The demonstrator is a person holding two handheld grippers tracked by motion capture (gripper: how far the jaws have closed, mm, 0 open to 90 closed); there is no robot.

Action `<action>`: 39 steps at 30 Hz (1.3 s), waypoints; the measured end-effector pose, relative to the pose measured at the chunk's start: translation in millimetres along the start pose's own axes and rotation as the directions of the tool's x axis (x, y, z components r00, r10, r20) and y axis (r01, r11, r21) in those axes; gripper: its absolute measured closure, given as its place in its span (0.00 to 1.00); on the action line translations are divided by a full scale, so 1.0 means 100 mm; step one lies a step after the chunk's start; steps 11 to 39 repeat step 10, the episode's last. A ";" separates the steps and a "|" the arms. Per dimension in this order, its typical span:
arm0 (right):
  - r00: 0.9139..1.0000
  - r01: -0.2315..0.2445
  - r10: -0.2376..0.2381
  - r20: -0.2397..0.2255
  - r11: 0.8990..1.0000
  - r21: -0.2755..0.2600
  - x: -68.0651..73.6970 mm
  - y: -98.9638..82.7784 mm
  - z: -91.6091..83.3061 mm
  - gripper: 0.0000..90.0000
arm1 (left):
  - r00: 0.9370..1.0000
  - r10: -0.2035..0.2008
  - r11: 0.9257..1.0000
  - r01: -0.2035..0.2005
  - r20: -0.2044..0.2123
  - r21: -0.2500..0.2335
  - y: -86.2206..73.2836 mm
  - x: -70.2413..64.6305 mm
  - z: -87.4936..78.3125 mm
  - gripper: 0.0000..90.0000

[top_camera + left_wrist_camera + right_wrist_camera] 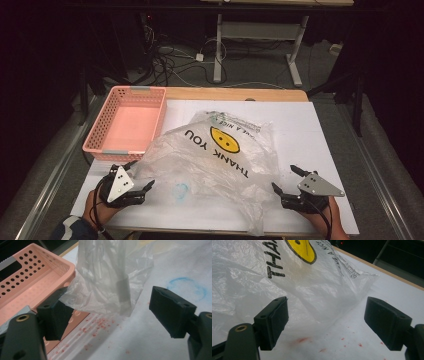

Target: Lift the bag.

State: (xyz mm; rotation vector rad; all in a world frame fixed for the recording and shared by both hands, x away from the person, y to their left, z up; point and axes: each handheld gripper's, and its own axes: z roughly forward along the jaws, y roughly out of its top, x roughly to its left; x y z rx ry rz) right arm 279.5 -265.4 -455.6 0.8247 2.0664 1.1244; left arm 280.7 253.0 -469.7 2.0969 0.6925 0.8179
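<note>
- Nearest the lens in the left gripper view, the left gripper (110, 315) has its 2 black jaws wide apart, with a hanging corner of the plastic bag (110, 277) just ahead of the gap and nothing yet between the pads.
- Right gripper (325, 323) is likewise spread, holding nothing; a fold of the bag's edge lies on the white sheet just beyond its 2 jaws.
- From above, the bag (215, 160) lies crumpled in the middle of the white sheet (320, 130), its left side near the pink basket (127, 125), with the left gripper (137, 180) and right gripper (287, 180) flanking its near corners.
- Judged step: taking hold of the bag at 2 points, probably to spread or lift it.
- To do it well, each gripper should probably ease forward until a single edge of film sits fully between the pads, then close; a low approach helps, since thin film slides away from a pushing jaw.
- Gripping both sides at similar height should keep the bag from twisting.
- Bag's look: thin, translucent, heavily wrinkled, printed with "THANK YOU" and a yellow smiley face; it looks limp and light.
</note>
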 end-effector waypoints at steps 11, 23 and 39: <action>1.000 -0.007 0.007 0.004 1.000 0.002 -0.02 -0.01 0.01 0.22 | 1.000 -0.003 1.000 0.003 0.004 0.004 0.01 0.00 0.03 0.22; 1.000 -0.007 0.007 0.004 1.000 0.002 -0.02 -0.01 0.01 0.22 | 1.000 -0.003 1.000 0.003 0.004 0.004 0.01 0.00 0.03 0.22; 1.000 -0.007 0.007 0.004 1.000 0.002 -0.02 -0.01 0.01 0.22 | 1.000 -0.003 1.000 0.003 0.004 0.004 0.01 0.00 0.03 0.22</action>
